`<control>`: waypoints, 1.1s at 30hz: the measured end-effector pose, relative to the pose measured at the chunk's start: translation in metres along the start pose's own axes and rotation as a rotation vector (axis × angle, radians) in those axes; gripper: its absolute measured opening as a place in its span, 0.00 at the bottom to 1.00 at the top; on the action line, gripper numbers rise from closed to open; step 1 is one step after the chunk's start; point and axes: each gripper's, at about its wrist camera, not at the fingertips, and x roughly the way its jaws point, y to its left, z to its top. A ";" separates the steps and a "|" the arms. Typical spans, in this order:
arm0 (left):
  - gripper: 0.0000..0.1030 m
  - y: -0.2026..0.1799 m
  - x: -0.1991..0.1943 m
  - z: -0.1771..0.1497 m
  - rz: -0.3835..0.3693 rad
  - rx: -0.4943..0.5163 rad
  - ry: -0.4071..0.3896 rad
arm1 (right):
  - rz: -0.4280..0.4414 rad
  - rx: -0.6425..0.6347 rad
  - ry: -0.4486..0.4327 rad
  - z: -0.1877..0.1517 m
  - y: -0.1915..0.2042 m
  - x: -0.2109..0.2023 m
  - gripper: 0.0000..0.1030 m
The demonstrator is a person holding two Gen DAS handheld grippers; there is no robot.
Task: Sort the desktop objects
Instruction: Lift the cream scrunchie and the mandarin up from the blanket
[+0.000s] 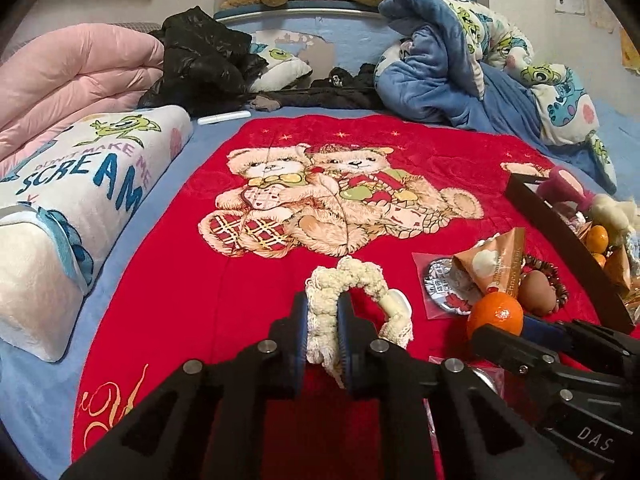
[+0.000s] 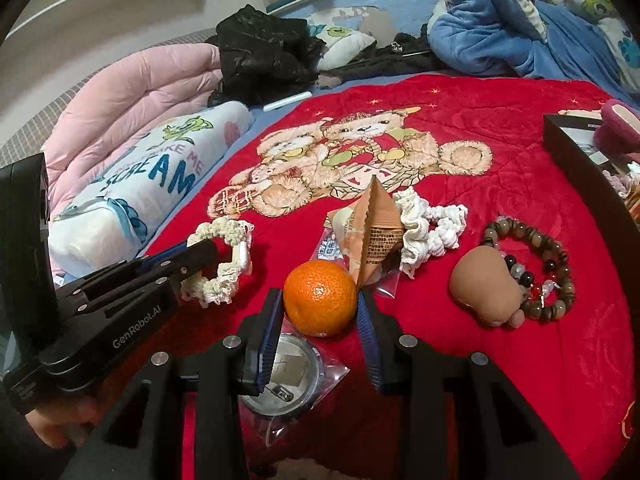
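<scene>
My left gripper (image 1: 323, 316) is shut on a cream knitted scrunchie (image 1: 352, 276), which also shows in the right wrist view (image 2: 224, 264) on the red bear blanket (image 1: 280, 288). My right gripper (image 2: 320, 312) has its jaws around an orange tangerine (image 2: 320, 304), touching both sides; the fruit rests on the blanket and also shows in the left wrist view (image 1: 495, 314). Behind it stand an orange snack packet (image 2: 374, 232), a white scrunchie (image 2: 430, 228), a brown squishy toy (image 2: 486, 288) and a bead bracelet (image 2: 548, 264).
A black box (image 1: 560, 232) at the right holds tangerines, a plush and packets. A round badge in a clear bag (image 2: 284, 376) lies under my right gripper. A pillow (image 1: 80, 200), pink quilt (image 1: 76, 76) and blue blanket (image 1: 440, 68) ring the bed.
</scene>
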 end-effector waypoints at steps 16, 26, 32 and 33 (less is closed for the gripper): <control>0.14 -0.028 -0.023 -0.001 -0.046 0.016 -0.044 | 0.030 -0.011 -0.045 0.001 -0.002 -0.027 0.34; 0.14 -0.037 -0.032 -0.002 -0.064 0.016 -0.060 | 0.066 -0.030 -0.037 0.000 -0.002 -0.039 0.34; 0.14 -0.032 -0.027 -0.002 -0.064 0.002 -0.051 | 0.074 -0.015 0.013 -0.005 -0.005 -0.027 0.36; 0.14 -0.031 -0.026 -0.003 -0.067 -0.002 -0.049 | 0.073 -0.015 0.022 -0.005 -0.006 -0.025 0.36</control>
